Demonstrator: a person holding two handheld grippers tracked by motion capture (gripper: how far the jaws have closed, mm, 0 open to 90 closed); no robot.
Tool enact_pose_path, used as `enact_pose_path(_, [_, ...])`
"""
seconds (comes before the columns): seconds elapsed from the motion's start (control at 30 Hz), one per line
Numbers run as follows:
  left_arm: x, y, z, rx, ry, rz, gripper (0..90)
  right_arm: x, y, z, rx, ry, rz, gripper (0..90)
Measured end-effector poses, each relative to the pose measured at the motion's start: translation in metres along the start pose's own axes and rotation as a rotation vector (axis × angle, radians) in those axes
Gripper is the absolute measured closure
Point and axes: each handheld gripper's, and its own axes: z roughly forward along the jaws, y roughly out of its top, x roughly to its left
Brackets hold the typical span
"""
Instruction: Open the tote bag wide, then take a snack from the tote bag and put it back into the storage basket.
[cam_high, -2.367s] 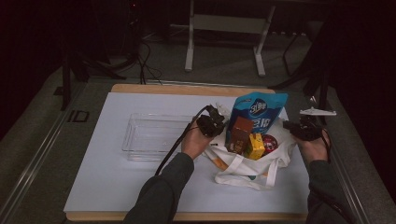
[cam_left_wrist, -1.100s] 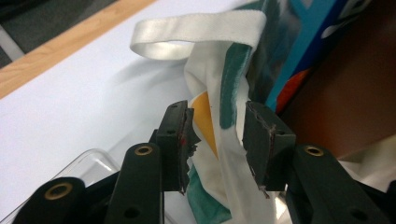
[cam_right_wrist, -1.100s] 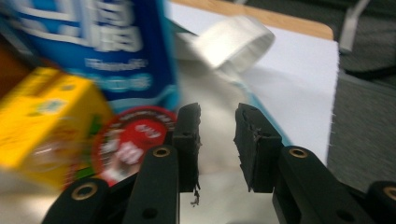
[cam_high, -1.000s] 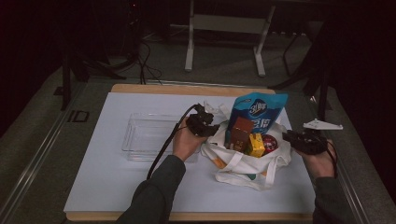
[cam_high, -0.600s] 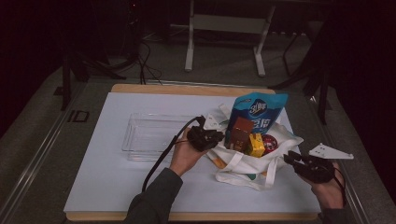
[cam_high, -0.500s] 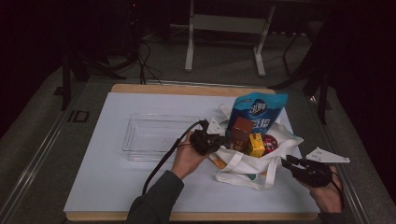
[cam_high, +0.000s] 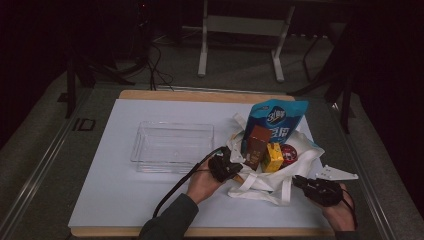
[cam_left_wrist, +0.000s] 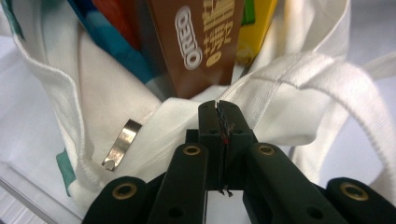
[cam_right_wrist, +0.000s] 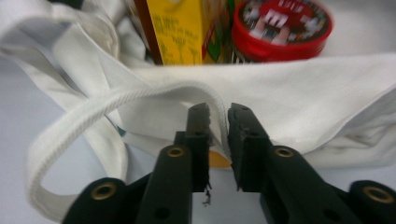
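The white worktop (cam_high: 125, 200) carries a white cloth tote bag (cam_high: 300, 160) at about four o'clock, slumped open, its webbing handles (cam_high: 272, 192) trailing toward the near edge. At ten o'clock from the bag lies a clear plastic tray (cam_high: 172, 146). A blue snack pouch (cam_high: 276, 120), brown Oreo box (cam_high: 257, 146), yellow carton (cam_high: 273, 156) and red-lidded M&M's tub (cam_high: 288, 152) stand in the bag. The left tongs (cam_left_wrist: 218, 110) are pressed together on the bag's rim. The right tongs (cam_right_wrist: 218, 116) have just been closing, a handle strap (cam_right_wrist: 140, 100) between them, gap remaining.
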Motion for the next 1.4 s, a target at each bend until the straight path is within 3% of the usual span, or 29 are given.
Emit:
enact_pose_path(0.1, [-0.003,-0.001,0.007,0.043,0.043,0.025,89.9,0.003,-0.005,0.015,0.038,-0.021,-0.003,85.2])
enact_pose_path(0.2, [-0.001,-0.003,0.012,0.063,0.082,0.016,90.0,0.004,-0.005,0.023,0.043,-0.023,0.009,86.1])
enact_pose_path(0.3, [0.003,-0.003,0.014,0.062,0.067,-0.011,90.0,0.007,0.001,0.031,0.074,-0.052,0.003,85.6])
enact_pose_path(0.43, [0.003,-0.002,0.011,0.055,0.067,-0.007,89.9,0.011,0.001,0.038,0.074,-0.074,0.029,85.0])
enact_pose_path(0.53, [0.007,-0.003,0.007,0.014,0.039,-0.047,89.5,0.010,-0.001,0.037,0.060,-0.071,0.042,84.7])
enact_pose_path(0.6, [0.007,-0.003,0.007,0.014,0.039,-0.047,89.4,0.010,-0.001,0.037,0.059,-0.068,0.044,84.7])
enact_pose_path(0.63, [0.011,-0.003,0.000,-0.021,0.026,-0.078,89.5,0.009,-0.002,0.038,0.055,-0.067,0.046,84.6])
enact_pose_path(0.87, [0.017,0.004,-0.011,-0.078,0.066,-0.104,89.5,0.009,-0.001,0.037,0.059,-0.062,0.032,84.4])
enact_pose_path(1.0, [0.020,0.010,-0.007,-0.070,0.077,-0.099,89.3,0.008,-0.002,0.037,0.055,-0.057,0.030,84.3])
enact_pose_path(1.23, [0.017,0.019,0.007,-0.035,0.075,-0.054,89.2,0.008,-0.001,0.038,0.057,-0.062,0.023,83.7])
enact_pose_path(1.4, [0.017,0.016,0.012,-0.013,0.043,-0.054,89.1,0.009,-0.001,0.038,0.056,-0.062,0.020,83.2])
